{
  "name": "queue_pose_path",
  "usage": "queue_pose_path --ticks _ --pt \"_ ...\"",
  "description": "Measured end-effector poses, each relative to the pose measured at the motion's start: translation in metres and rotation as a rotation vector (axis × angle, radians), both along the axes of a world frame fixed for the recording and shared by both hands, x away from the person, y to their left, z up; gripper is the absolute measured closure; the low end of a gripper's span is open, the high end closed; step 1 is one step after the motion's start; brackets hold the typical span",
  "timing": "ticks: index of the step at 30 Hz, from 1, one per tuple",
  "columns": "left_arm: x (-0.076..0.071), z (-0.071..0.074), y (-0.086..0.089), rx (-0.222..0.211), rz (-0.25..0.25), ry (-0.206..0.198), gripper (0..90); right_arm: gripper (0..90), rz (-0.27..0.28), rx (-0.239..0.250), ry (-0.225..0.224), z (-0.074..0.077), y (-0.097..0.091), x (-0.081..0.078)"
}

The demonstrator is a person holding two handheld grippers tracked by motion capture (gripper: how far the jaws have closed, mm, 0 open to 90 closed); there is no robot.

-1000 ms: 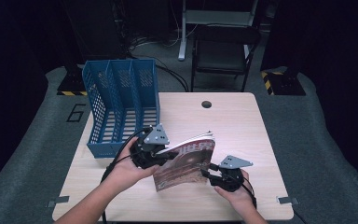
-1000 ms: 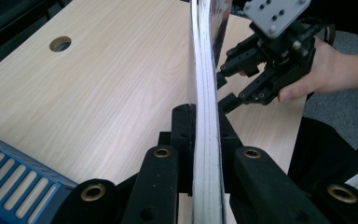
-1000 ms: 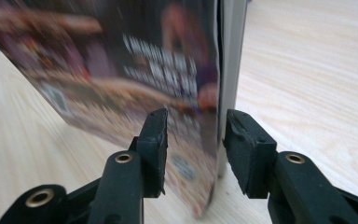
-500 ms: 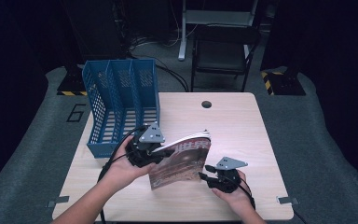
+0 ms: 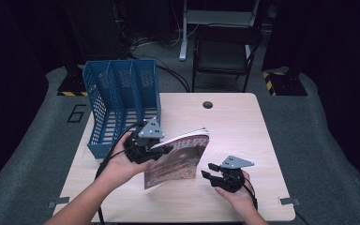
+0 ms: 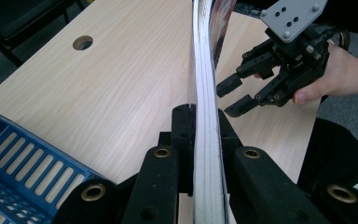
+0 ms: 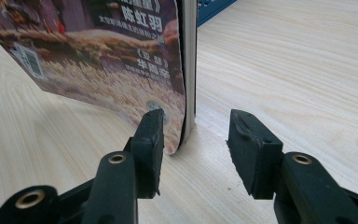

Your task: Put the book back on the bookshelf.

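A magazine [image 5: 178, 159] with a brown cover stands on edge over the wooden table [image 5: 243, 122], tilted. My left gripper [image 5: 161, 149] is shut on its upper left edge. In the left gripper view the jaws [image 6: 204, 116] clamp the white page block [image 6: 205, 79]. My right gripper [image 5: 208, 171] is just right of the magazine's lower corner, open and apart from it. Its jaws have just been opening. In the right gripper view the cover's corner [image 7: 98, 60] stands just ahead of the open jaws [image 7: 196, 135]. The left gripper view shows the right gripper [image 6: 230, 95] beyond the magazine, jaws apart.
A blue mesh file rack [image 5: 117, 93] with three slots stands at the table's back left, just behind my left hand; its wall [image 6: 18, 158] lies close by. A cable hole [image 5: 208, 104] is near the far edge. A dark chair [image 5: 225, 51] stands beyond the table.
The magazine has swung away to the left and stands more upright in the left gripper. The right gripper has let go of its lower corner, and its jaws stand wider.
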State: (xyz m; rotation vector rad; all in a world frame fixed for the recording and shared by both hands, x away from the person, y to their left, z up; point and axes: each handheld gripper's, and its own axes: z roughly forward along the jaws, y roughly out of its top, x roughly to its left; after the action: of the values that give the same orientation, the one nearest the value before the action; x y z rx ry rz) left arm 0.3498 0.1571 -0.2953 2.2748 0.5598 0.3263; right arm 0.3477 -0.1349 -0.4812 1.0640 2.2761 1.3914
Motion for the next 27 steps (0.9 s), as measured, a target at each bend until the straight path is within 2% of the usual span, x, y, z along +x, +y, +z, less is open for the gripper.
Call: queue_pose_path --ticks 11,21,23,27 --pt "0.0 0.019 0.007 -0.017 0.023 -0.018 83.8 55.6 0.002 0.014 -0.002 0.001 -0.001 0.0" --pt "0.003 0.042 0.016 -0.024 0.045 -0.033 83.8 55.4 -0.009 0.026 0.006 0.002 -0.003 0.0" --pt "0.005 0.049 0.018 -0.039 0.062 -0.028 83.8 55.3 -0.008 0.029 0.006 0.001 -0.005 0.0" --pt "0.008 0.06 0.02 -0.026 0.068 -0.038 83.9 55.2 -0.012 0.035 0.01 0.001 -0.005 0.0"
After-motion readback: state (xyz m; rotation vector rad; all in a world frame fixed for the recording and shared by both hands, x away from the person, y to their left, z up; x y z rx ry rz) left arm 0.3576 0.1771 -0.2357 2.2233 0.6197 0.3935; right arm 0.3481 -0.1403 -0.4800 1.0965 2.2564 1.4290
